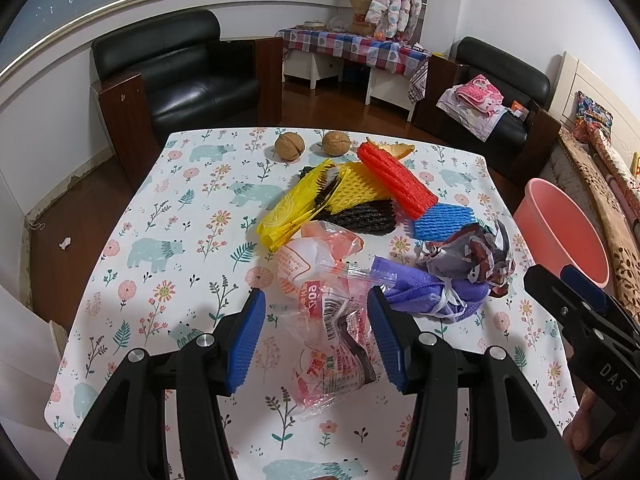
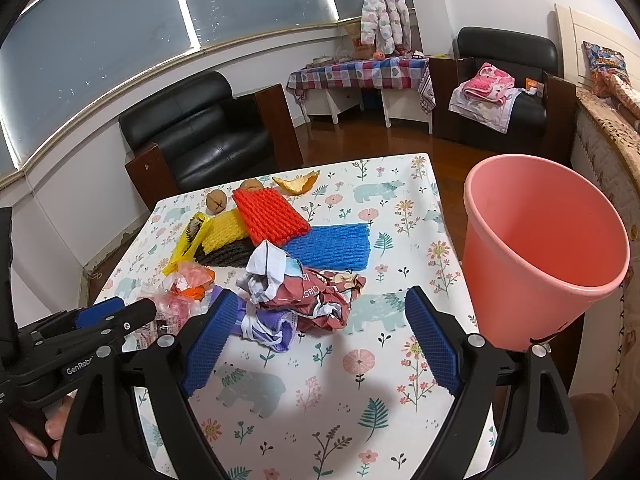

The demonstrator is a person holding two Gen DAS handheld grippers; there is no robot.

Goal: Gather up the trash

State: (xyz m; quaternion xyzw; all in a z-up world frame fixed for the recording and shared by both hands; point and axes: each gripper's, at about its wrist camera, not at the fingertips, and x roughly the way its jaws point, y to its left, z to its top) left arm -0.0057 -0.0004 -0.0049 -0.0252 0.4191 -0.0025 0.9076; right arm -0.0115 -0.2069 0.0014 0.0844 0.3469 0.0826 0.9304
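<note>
Trash lies in a pile on the floral table point(image 1: 168, 248). My left gripper point(image 1: 316, 314) is open, its blue pads either side of a clear red-printed plastic wrapper point(image 1: 336, 332). Beside it lie a purple mask point(image 1: 424, 292) and crumpled paper point(image 1: 472, 256). Farther off lie red point(image 1: 396, 178), yellow point(image 1: 356, 186), black point(image 1: 360, 216) and blue point(image 1: 444, 222) foam nets, a yellow bag point(image 1: 292, 208), orange peel point(image 1: 394, 148) and two walnuts point(image 1: 290, 146). My right gripper point(image 2: 320, 328) is open above the table, just short of the crumpled paper point(image 2: 304, 284). A pink bucket point(image 2: 540, 248) stands at the table's right edge.
Black armchairs point(image 1: 192, 76) stand beyond the table's far edge, and another with clothes point(image 1: 488, 100) at the right. A checked-cloth side table point(image 1: 352, 48) is at the back wall. A patterned bed edge point(image 1: 612, 184) runs along the right.
</note>
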